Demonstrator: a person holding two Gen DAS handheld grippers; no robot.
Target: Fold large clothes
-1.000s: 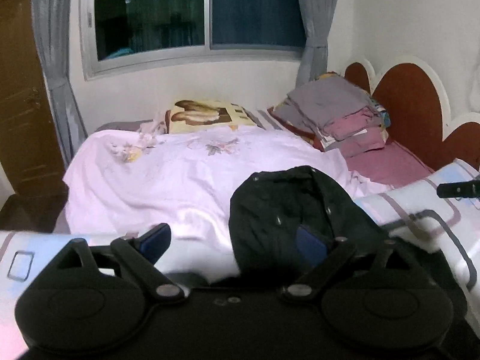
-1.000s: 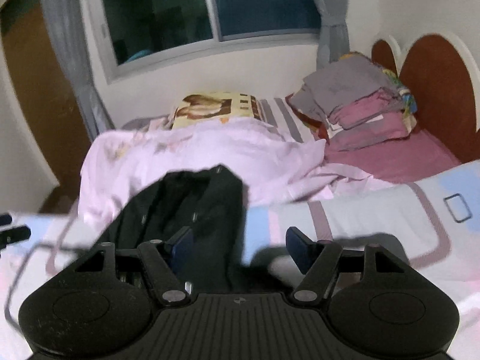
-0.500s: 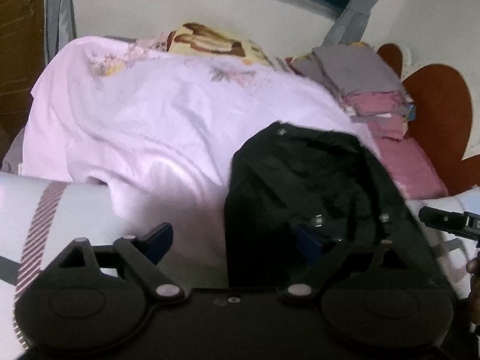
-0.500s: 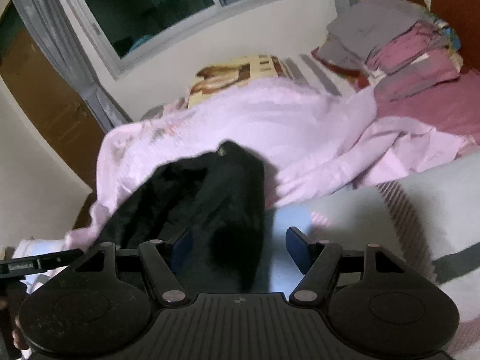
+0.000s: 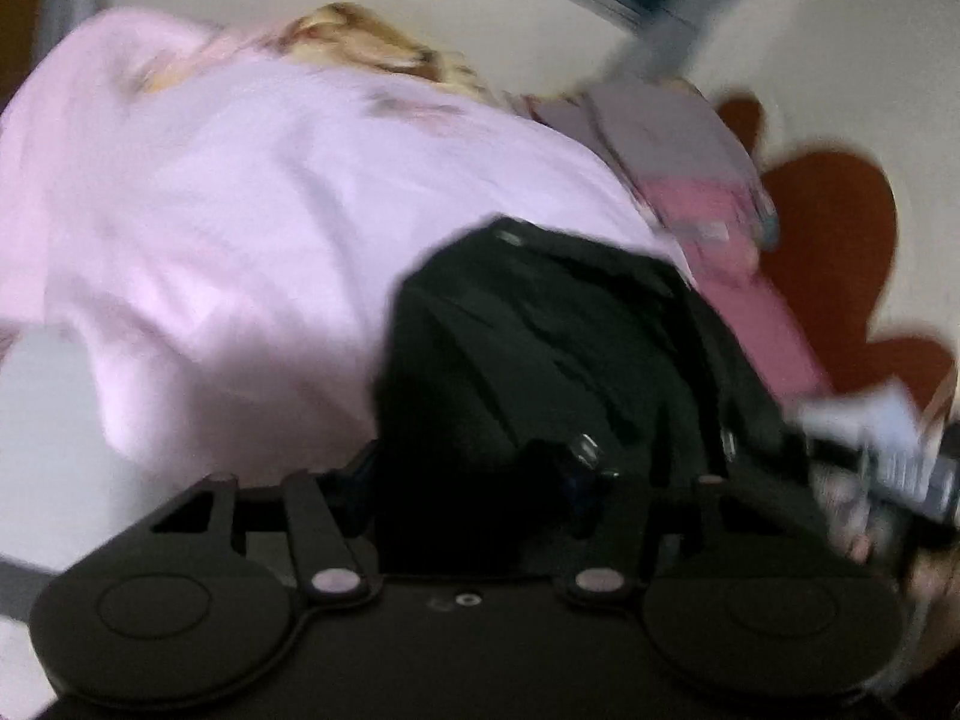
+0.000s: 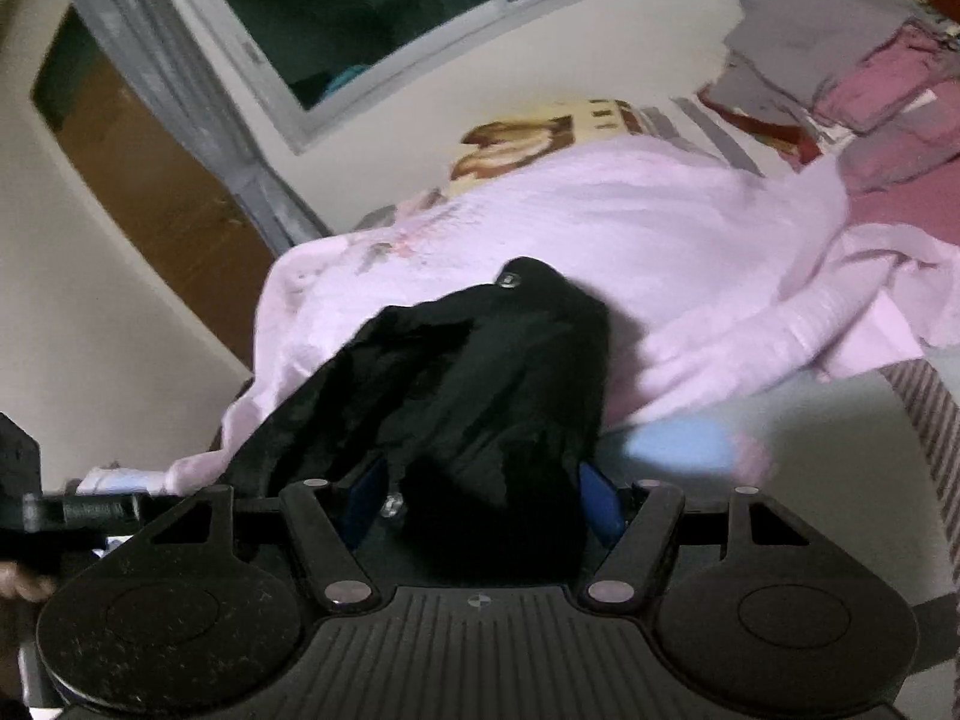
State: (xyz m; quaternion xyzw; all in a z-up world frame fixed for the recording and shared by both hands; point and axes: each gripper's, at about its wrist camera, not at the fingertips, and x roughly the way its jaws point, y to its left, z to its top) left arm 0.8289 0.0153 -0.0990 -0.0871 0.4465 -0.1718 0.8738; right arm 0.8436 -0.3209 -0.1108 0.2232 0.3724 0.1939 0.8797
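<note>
A black garment with metal snaps [image 5: 540, 348] lies bunched on the bed, partly over a pink blanket [image 5: 240, 210]. My left gripper [image 5: 468, 474] is open, its jaws either side of the garment's near edge; the view is blurred. In the right wrist view the same black garment [image 6: 468, 384] fills the space between the jaws of my right gripper [image 6: 480, 498], which is open around its near edge. The blue fingertips [image 6: 597, 498] are partly hidden by cloth. The other gripper shows at each view's edge.
A stack of folded grey and pink clothes [image 6: 852, 78] sits at the bed's head by the red-brown headboard [image 5: 840, 252]. A printed pillow [image 6: 540, 138] lies under the window [image 6: 360, 6]. A striped white cover [image 6: 810, 480] spreads near me. A wooden door [image 6: 150, 168] stands at left.
Both grippers moved down and forward onto the black garment; it now sits between the jaws of each. The left gripper's jaws have narrowed somewhat.
</note>
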